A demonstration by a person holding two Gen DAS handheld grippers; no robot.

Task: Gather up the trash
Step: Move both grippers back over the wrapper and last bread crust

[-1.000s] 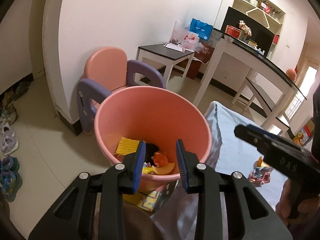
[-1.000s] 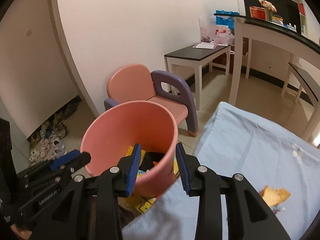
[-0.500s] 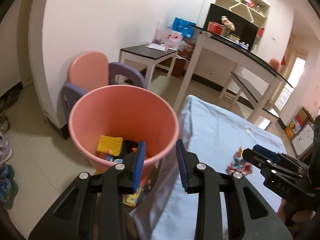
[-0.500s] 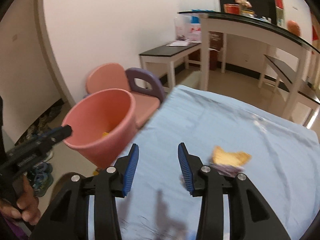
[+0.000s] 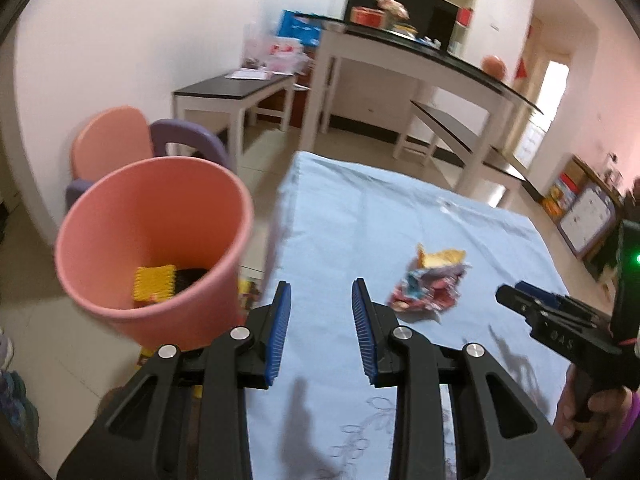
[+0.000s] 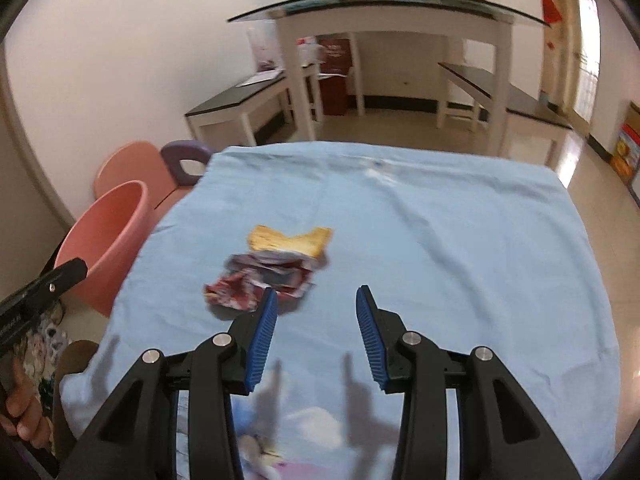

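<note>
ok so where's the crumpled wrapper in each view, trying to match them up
Left wrist view: the crumpled wrapper lies right of centre on the blue tablecloth, just past the right fingertip.
Right wrist view: the crumpled wrapper lies left of centre, just past the left fingertip.
Shared landmark: the pink bucket, off the cloth's left edge in both.

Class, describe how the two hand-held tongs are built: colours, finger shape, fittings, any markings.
Both the left tongs and right tongs are black, with cut-out arms, silver pivot screws and ribbed blue pads. Raised lettering marks each body; the right one also carries a green light.
</note>
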